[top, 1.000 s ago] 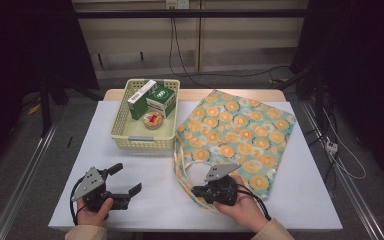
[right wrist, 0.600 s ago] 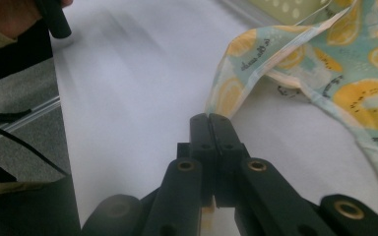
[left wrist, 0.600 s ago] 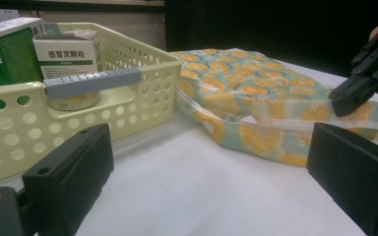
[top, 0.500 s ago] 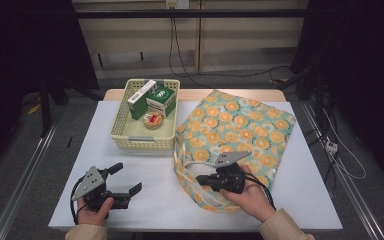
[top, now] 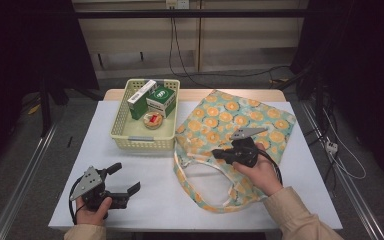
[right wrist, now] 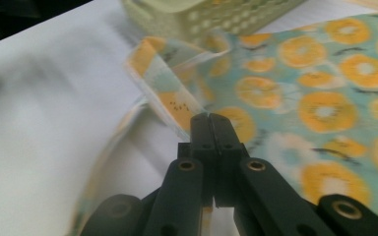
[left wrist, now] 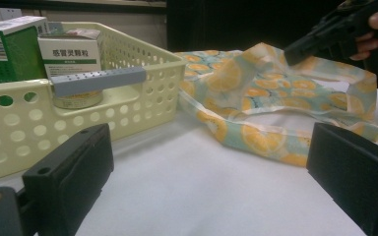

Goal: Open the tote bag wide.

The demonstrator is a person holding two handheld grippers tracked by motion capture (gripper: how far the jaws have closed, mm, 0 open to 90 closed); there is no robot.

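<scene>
A tote bag (top: 240,120) printed with orange slices lies flat on the right half of the white table (top: 55,165). My right gripper (top: 216,154) hovers over the bag's near part, shut on one of its handle straps (right wrist: 170,98), which is pulled up off the table. The right gripper view has the closed jaws (right wrist: 209,120) pinching the strap's fold, with the bag (right wrist: 325,98) beyond. My left gripper (top: 126,177) rests at the table's near left, open and holding nothing. Its view looks between the wide jaws (left wrist: 211,187) at the lifted strap (left wrist: 256,132) and the right gripper (left wrist: 295,49).
A pale yellow perforated basket (top: 142,137) stands at the back left, just left of the bag. It holds a green box (top: 161,100), a white and green box (top: 141,95) and a small round tin (top: 153,120). Bare table lies between the two grippers.
My right gripper has moved away from the person and upward, drawing the strap with it so the handle loop stretches open. The left gripper has stayed put.
</scene>
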